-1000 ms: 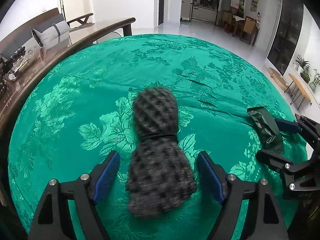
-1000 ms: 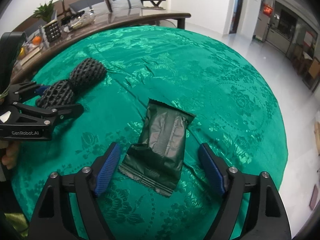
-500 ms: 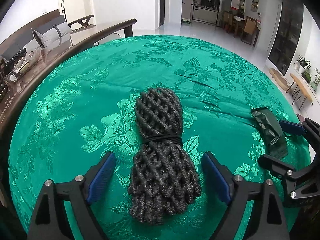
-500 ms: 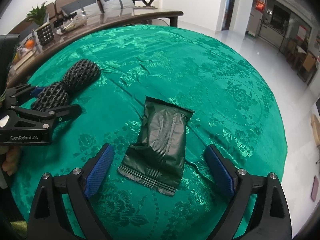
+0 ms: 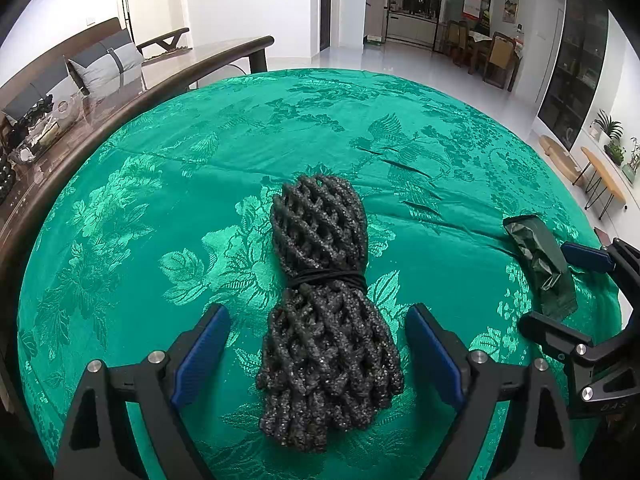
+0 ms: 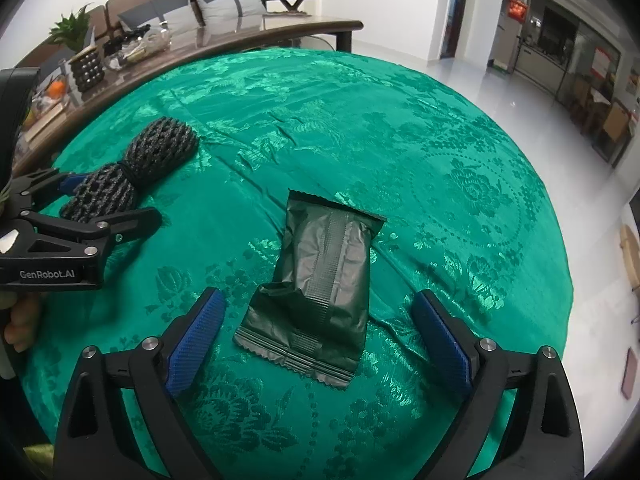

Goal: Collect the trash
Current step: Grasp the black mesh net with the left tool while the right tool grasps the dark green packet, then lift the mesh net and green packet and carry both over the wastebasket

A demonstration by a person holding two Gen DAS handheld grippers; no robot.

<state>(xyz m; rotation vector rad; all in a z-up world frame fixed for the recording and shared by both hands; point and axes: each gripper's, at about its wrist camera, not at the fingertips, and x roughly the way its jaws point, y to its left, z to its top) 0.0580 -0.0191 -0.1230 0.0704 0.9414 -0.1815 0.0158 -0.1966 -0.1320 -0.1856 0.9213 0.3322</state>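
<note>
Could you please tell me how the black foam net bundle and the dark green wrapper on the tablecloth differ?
The foam net bundle is bulky, open-meshed and cinched by a black band; the wrapper is flat, smooth and crinkled, with serrated ends. The bundle is black; the wrapper is dark green. Both lie untouched on the green tablecloth, each between an open gripper's fingers.

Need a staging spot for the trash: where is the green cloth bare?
Bare: the far half of the green tablecloth, beyond the foam net bundle and the dark wrapper; also the strip to the right of the wrapper. Crowded: the near edge, where the left gripper and right gripper straddle both items.
</note>
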